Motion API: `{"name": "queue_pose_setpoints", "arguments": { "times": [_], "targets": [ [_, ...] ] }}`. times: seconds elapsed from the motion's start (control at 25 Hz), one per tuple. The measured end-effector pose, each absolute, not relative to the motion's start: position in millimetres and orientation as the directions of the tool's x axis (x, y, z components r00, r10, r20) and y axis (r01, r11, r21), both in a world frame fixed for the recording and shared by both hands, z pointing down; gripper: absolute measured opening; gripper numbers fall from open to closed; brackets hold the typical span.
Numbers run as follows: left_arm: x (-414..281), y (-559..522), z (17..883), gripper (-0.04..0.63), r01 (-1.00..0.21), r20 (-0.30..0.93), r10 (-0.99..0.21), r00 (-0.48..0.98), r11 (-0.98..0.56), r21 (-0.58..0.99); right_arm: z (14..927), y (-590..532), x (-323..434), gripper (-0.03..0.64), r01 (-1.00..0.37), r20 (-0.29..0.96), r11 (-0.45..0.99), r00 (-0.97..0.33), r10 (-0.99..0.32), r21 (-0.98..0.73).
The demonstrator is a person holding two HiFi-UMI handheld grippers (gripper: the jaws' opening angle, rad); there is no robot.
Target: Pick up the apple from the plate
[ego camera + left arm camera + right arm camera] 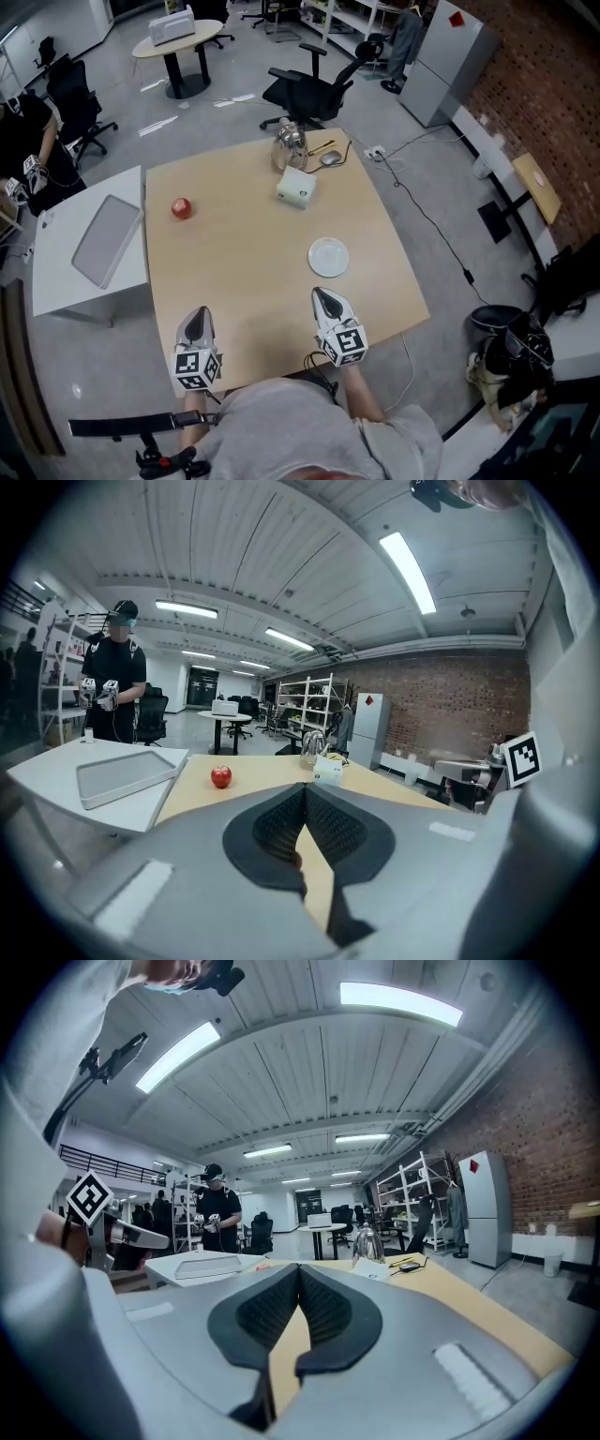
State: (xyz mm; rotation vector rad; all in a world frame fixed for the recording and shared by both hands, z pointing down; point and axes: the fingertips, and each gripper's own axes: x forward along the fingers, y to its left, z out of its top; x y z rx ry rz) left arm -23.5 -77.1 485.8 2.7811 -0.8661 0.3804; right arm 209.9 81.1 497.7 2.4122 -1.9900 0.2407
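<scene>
Though hidden in both gripper views, plate point(328, 256) plain in head view.

floor point(234, 122): grey, glossy
wall point(562, 84): red brick, at right
ceiling point(281, 555): white panels, long strip lights point(408, 569)
furniture: black office chair point(305, 92), round table point(178, 39), metal shelves point(302, 700)

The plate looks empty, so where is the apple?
In the head view the apple lies on the wooden table near its left edge, nearest the grey tray, far from the plate.
</scene>
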Motion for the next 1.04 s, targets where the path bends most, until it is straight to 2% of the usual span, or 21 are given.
{"name": "queue_pose_setpoints", "arguments": {
  "times": [1.04],
  "targets": [
    [-28.3,-84.5,485.4,0.020,-0.582,0.306,-0.529,0.792,-0.805,0.115,505.3,66.4,197.7,0.006,-0.982,0.170,-0.175,0.161,-0.972,-0.072]
  ]
}}
